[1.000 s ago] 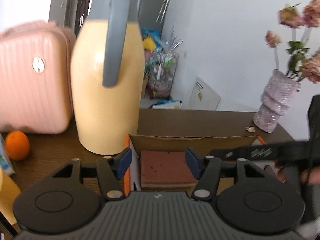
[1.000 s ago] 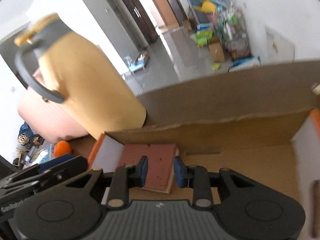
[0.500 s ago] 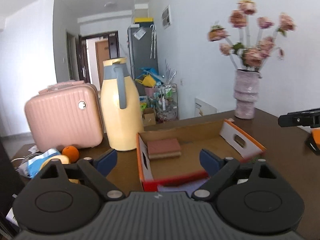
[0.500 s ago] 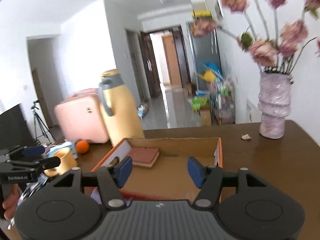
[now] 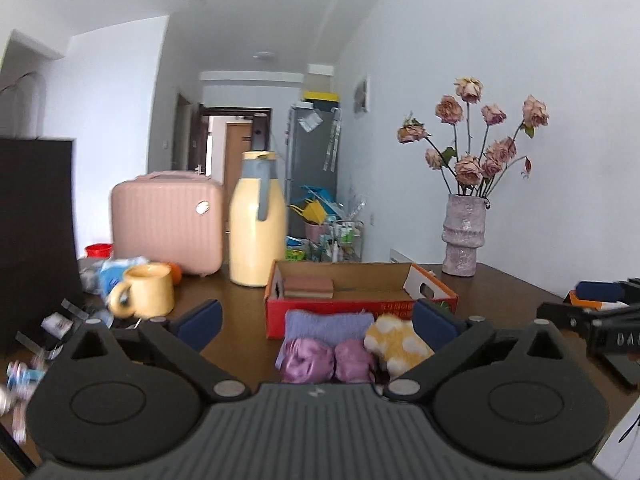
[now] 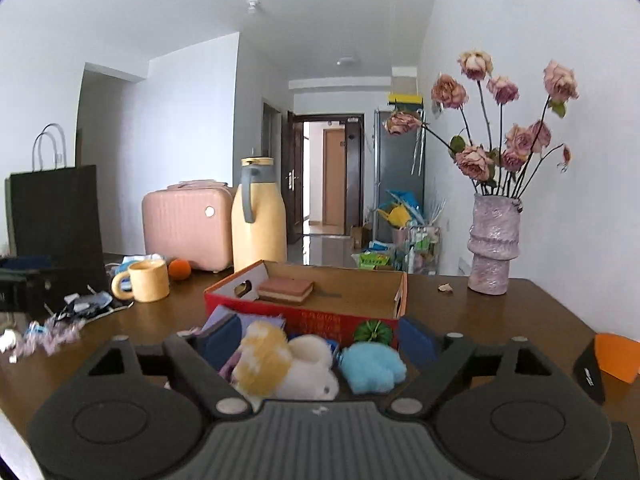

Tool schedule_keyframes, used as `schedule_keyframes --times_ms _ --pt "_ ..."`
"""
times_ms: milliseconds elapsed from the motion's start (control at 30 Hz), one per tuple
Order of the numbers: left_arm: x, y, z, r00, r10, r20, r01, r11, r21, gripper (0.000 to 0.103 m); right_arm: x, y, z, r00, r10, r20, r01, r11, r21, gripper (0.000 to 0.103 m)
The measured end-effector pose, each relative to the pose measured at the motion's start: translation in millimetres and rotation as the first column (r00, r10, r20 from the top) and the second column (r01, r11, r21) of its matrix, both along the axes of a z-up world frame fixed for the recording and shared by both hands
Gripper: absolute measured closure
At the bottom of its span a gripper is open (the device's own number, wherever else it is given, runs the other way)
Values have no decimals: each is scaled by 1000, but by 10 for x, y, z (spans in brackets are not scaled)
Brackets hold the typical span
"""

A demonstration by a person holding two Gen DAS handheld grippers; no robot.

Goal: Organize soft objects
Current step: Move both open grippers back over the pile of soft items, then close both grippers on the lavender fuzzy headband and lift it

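Both hand-held grippers, left [image 5: 316, 320] and right [image 6: 316, 340], now released and drawn back from the orange cardboard box [image 6: 320, 316], leave the reddish-brown sponge [image 6: 285, 290] inside; soft toys [image 6: 288, 364] on the worktop [image 6: 500, 320] remain.

The cardboard box [image 6: 360, 300] is open-topped; its floor is bare except for 1 sponge [image 6: 285, 290] in the far-left corner. Soft items crowd the tabletop just in front of the box's near wall: a purple cloth [image 5: 326, 324], a yellow-and-white plush [image 6: 266, 360] and a blue plush [image 6: 372, 366]. On the left, the mug [image 6: 146, 280], thermos [image 6: 260, 220] and pink case [image 6: 188, 224] block passage. On the right, the table [image 6: 500, 320] lies bare up to the vase [image 6: 494, 244].
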State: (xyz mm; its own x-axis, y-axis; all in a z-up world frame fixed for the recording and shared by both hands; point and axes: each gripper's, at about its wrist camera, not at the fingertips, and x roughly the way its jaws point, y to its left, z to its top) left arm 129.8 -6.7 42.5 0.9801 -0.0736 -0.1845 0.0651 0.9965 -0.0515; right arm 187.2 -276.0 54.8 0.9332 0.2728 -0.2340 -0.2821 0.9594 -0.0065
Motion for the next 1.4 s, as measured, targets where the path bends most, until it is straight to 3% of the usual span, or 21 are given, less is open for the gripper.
schedule_keyframes --times_ms 167,367,500,833,1000,1133,1200,1333,1400 --pt "-384 52 -320 1000 3 -11 -3 1000 30 0 -590 163 -336 995 -53 80 56 998 -42 2" --pt "-631 135 -599 995 -8 -103 12 999 36 0 -1040 293 -712 999 -45 1 45 998 -33 0" --pt "-639 204 -613 992 21 -127 -18 999 29 0 -1149 370 -841 996 -45 -74 43 999 -25 0" --pt "-385 226 -659 983 11 -183 -6 1000 31 0 -1021 397 -903 986 -14 -164 17 1000 14 2" --pt "-71 187 -724 975 -24 -219 34 998 43 0 -803 326 -927 978 -14 -207 28 998 64 16" --pt "297 196 -693 975 21 -221 2 995 103 0 -529 379 -1004 959 33 -281 -1 994 113 20" --pt "465 249 -667 974 34 -225 -13 995 96 0 -366 477 -1041 951 59 -305 -23 992 121 22" --pt "670 342 -648 970 30 -241 -12 997 75 0 -17 824 -1081 946 69 -316 -49 996 70 24" --pt "709 364 -661 969 26 -244 -6 997 82 0 139 1011 -1098 950 60 -307 -56 998 20 33"
